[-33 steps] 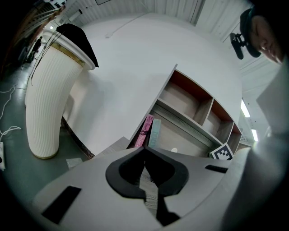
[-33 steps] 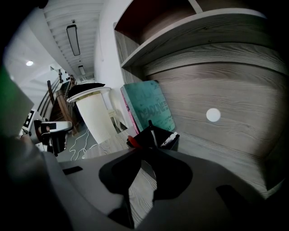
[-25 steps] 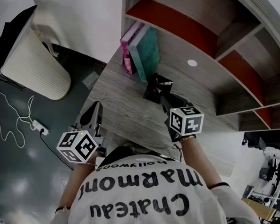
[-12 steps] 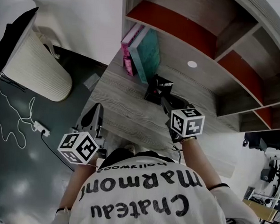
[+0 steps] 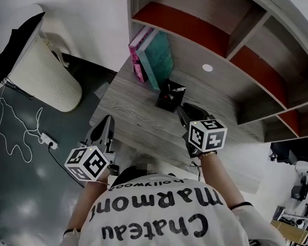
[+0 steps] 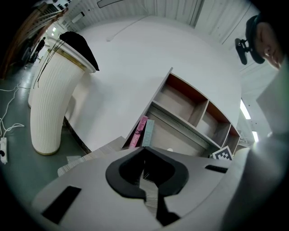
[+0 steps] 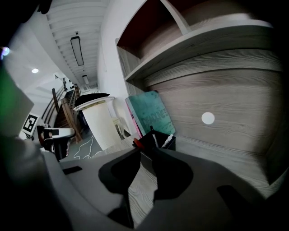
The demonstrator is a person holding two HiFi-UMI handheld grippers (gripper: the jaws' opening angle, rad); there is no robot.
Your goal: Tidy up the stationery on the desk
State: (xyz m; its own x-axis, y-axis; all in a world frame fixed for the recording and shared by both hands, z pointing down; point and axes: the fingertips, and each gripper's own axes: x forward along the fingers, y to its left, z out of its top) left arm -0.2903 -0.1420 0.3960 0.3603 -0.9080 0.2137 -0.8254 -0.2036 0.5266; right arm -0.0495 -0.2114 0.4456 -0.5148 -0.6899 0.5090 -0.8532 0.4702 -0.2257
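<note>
Right gripper [image 7: 146, 151], unclenched and empty, hangs just before the pen holder [image 7: 168, 141], which stands near the desk's [image 5: 138, 119] back edge beside the books [image 5: 150, 57]. Left gripper [image 6: 145, 151], closed on nothing, hovers at the front edge. A forward nudge could topple the pen holder.

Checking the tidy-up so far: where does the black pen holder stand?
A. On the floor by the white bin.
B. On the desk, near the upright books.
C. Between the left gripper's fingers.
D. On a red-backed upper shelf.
B: the head view shows the pen holder standing on the desk, close to the pink and teal books.
</note>
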